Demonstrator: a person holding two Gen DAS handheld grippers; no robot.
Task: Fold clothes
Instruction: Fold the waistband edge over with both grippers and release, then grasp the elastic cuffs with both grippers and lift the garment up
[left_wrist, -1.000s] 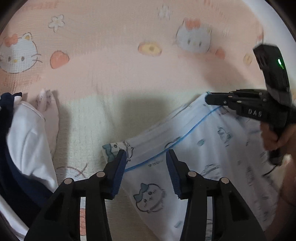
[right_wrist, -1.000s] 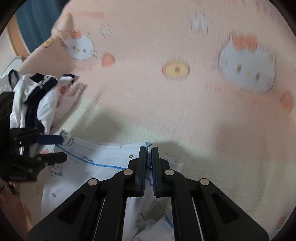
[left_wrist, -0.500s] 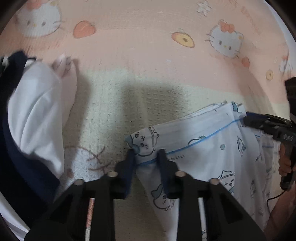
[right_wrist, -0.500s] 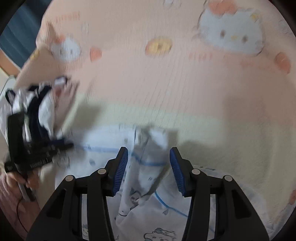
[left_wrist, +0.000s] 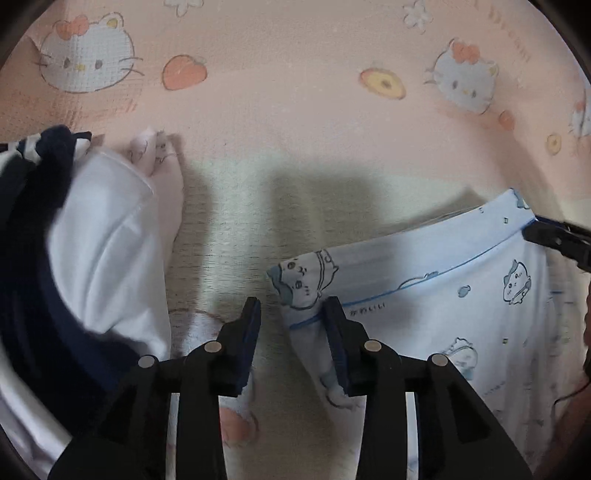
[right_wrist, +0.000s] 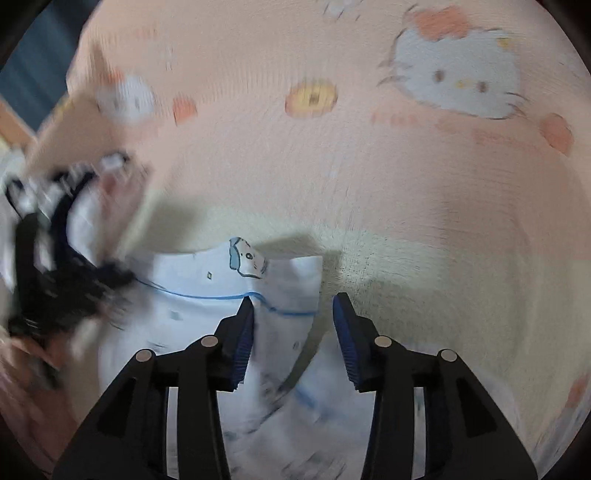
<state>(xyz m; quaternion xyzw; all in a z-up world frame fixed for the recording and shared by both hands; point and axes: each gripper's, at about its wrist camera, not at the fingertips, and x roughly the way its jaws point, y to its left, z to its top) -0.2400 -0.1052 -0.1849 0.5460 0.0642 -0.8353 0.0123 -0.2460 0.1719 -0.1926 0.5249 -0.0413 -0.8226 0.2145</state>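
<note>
Both tools released, printed garment laid down on blanket.

Pink cartoon blanket (left_wrist: 295, 110) is spread underneath; the pale-blue printed garment (left_wrist: 443, 295) lies flat on it, pile of unfolded clothes (left_wrist: 92, 258) to its left. Left tool (left_wrist: 291, 321) and right tool (right_wrist: 293, 314), clamped on the waistband corners a second ago, are now parted; next fold can be started.
</note>
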